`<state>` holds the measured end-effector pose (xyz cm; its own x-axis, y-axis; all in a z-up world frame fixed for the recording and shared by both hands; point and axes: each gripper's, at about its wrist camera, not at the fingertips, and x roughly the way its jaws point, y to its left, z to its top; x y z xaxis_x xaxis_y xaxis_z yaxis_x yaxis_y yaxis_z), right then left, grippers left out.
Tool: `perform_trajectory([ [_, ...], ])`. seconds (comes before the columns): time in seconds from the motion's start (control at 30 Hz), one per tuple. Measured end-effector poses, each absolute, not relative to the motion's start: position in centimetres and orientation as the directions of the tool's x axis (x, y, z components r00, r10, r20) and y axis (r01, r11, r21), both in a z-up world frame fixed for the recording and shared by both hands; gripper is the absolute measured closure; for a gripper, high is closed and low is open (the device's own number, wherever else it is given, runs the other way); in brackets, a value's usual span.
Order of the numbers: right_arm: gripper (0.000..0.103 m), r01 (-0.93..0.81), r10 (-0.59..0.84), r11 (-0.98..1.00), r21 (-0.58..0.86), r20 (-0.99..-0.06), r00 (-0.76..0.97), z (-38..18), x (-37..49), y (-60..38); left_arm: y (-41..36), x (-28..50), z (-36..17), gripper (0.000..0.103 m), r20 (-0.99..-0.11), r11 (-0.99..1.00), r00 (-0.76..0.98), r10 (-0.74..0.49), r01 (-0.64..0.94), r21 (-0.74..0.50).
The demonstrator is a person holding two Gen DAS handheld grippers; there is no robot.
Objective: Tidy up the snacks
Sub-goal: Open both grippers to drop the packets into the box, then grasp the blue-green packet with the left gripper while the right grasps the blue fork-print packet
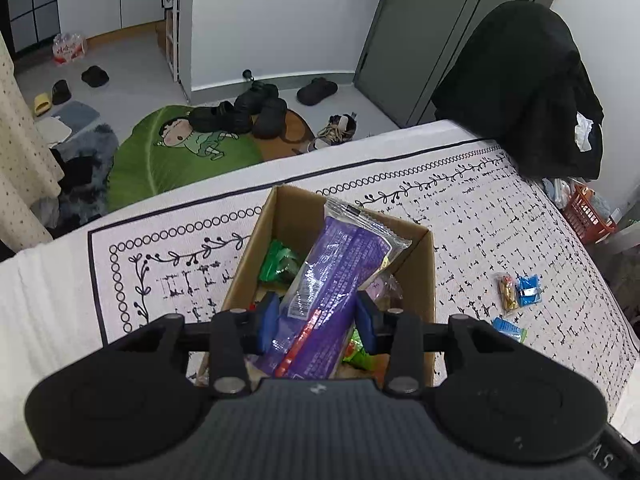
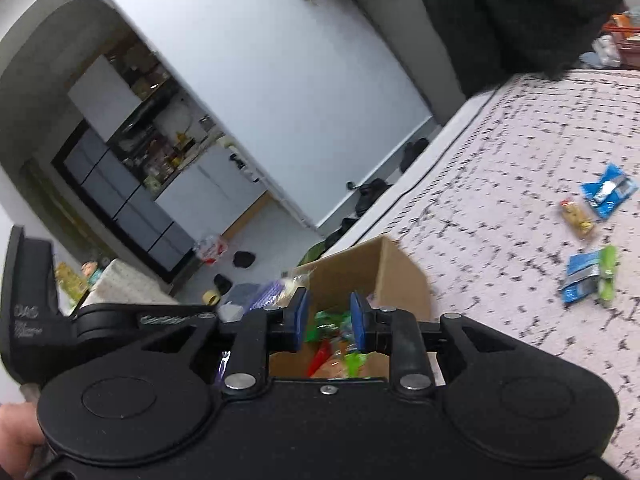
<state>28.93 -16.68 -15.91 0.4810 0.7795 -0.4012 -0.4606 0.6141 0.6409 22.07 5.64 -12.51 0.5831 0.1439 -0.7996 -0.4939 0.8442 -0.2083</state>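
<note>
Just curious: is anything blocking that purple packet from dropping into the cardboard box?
Nothing visible does. The left tongs hold the purple packet right over the open cardboard box, which has only small snacks at the bottom.

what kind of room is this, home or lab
Most likely a lived-in home near the entrance: shoes piled on a cartoon floor mat by a door, and kitchen cabinets through an archway.
</note>
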Motion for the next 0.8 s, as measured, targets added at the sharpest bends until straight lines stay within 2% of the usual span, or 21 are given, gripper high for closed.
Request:
perform_trajectory([
  [0.2, 0.078, -0.413, 0.725, 0.679, 0.607, -0.461, 0.512, -16.8, 29.9, -17.8, 5.8, 22.1, -12.7, 0.058, -0.794, 0.840, 0.600, 0.102, -0.479, -0.255],
  [0.3, 0.068, -0.401, 0.699, 0.705, 0.585, -0.478, 0.531, -17.0, 30.2, -18.3, 5.7, 22.4, -12.6, 0.051, -0.789, 0.844, 0.606, 0.099, -0.471, -0.256],
  [0.37, 0.060, -0.392, 0.681, 0.723, 0.569, -0.488, 0.546, -17.1, 30.5, -18.8, 5.6, 22.5, -12.5, 0.049, -0.789, 0.846, 0.604, 0.110, -0.473, -0.245],
  [0.47, 0.059, -0.370, 0.656, 0.744, 0.556, -0.506, 0.560, -17.5, 30.9, -19.6, 5.6, 22.7, -12.6, 0.047, -0.794, 0.847, 0.597, 0.119, -0.478, -0.233],
  [0.53, 0.058, -0.350, 0.642, 0.755, 0.555, -0.516, 0.567, -17.7, 31.3, -20.3, 5.4, 22.9, -12.5, 0.040, -0.794, 0.853, 0.594, 0.129, -0.475, -0.216],
  [0.67, 0.049, -0.319, 0.618, 0.771, 0.552, -0.525, 0.586, -18.1, 32.1, -21.6, 4.7, 23.3, -12.6, 0.033, -0.792, 0.867, 0.594, 0.143, -0.462, -0.189],
  [0.8, 0.044, -0.283, 0.592, 0.784, 0.552, -0.531, 0.606, -18.5, 32.9, -23.2, 3.7, 24.1, -12.5, 0.027, -0.789, 0.879, 0.600, 0.131, -0.439, -0.187],
])
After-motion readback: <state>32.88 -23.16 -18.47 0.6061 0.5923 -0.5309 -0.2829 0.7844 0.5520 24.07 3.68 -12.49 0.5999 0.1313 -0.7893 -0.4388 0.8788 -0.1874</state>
